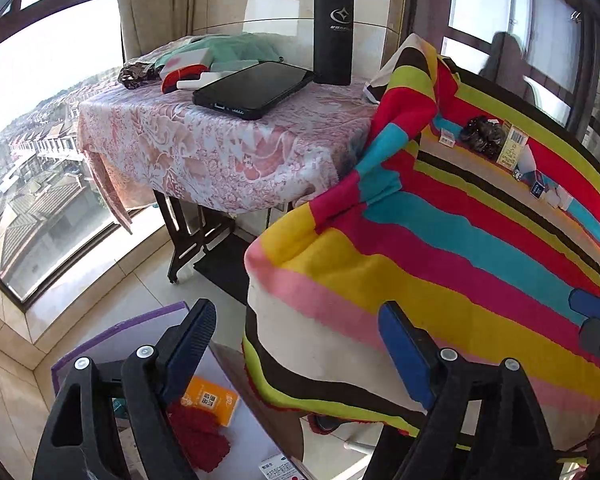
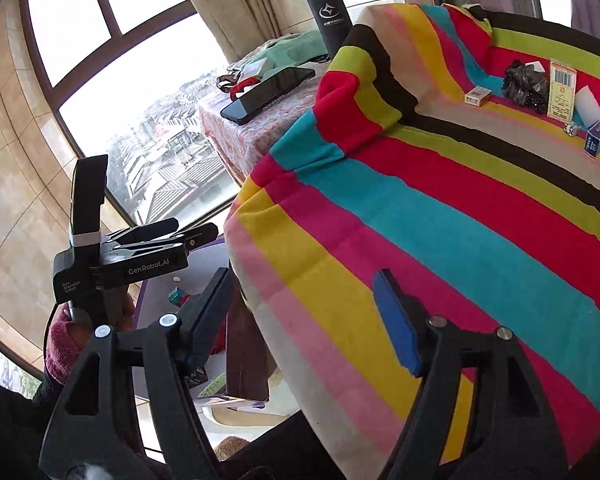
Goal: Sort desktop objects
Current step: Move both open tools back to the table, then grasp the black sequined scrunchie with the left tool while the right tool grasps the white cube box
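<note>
Both tools are held with their jaws spread wide and nothing between them. The left gripper (image 1: 296,344), black plastic with blue pads, hangs off the table's near corner, above a purple-rimmed tray (image 1: 112,340) holding an orange card (image 1: 210,400) and a red knitted piece (image 1: 200,436). The right gripper (image 2: 304,308) hovers over the near edge of the knitted striped cloth (image 2: 440,216). Far ahead and to its right, a row lies on that cloth: a small cream box (image 2: 477,96), a crumpled black scrunchie (image 2: 526,82), a flat barcoded packet (image 2: 562,90) and a white wedge (image 2: 590,106). Ahead-left, a side table with a floral cloth (image 1: 204,152) carries a glossy black phone (image 1: 256,88) and a matte black flask (image 1: 333,26).
</note>
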`<action>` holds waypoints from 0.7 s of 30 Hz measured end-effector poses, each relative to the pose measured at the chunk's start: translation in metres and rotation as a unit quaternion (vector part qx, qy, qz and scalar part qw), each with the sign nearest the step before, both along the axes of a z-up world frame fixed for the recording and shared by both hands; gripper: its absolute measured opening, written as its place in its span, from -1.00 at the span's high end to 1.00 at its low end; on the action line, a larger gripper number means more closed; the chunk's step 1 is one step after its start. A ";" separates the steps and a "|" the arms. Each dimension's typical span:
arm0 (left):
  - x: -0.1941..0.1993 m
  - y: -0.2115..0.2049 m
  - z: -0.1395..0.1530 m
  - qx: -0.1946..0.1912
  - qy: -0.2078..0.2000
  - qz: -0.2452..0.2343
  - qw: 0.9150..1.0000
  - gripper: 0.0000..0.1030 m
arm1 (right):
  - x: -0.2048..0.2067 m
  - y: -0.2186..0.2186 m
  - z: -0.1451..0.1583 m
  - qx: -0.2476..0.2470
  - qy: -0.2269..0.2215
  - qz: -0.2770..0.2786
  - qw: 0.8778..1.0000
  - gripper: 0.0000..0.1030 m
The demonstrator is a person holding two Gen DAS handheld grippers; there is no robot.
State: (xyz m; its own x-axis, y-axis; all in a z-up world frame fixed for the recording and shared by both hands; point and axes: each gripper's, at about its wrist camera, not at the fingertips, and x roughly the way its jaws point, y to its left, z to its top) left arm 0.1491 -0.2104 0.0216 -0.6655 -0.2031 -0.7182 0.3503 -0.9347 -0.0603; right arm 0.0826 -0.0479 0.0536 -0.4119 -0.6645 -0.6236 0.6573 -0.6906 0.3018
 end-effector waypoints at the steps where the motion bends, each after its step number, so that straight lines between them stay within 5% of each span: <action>1: -0.017 0.019 0.007 -0.005 0.003 -0.031 1.000 -0.63 | -0.011 0.018 0.002 0.000 -0.003 -0.030 1.000 -0.46; 8: -0.151 0.114 0.027 -0.040 0.020 -0.174 0.984 -0.64 | -0.080 0.126 -0.003 0.000 -0.032 -0.165 0.986 -0.51; 13: -0.265 0.131 0.027 0.096 0.008 -0.196 0.976 -0.63 | -0.125 0.187 -0.004 -0.029 -0.054 -0.221 0.973 -0.53; 21: -0.388 0.133 0.024 0.227 0.025 -0.092 0.969 -0.63 | -0.177 0.256 0.008 -0.033 -0.047 -0.284 0.957 -0.60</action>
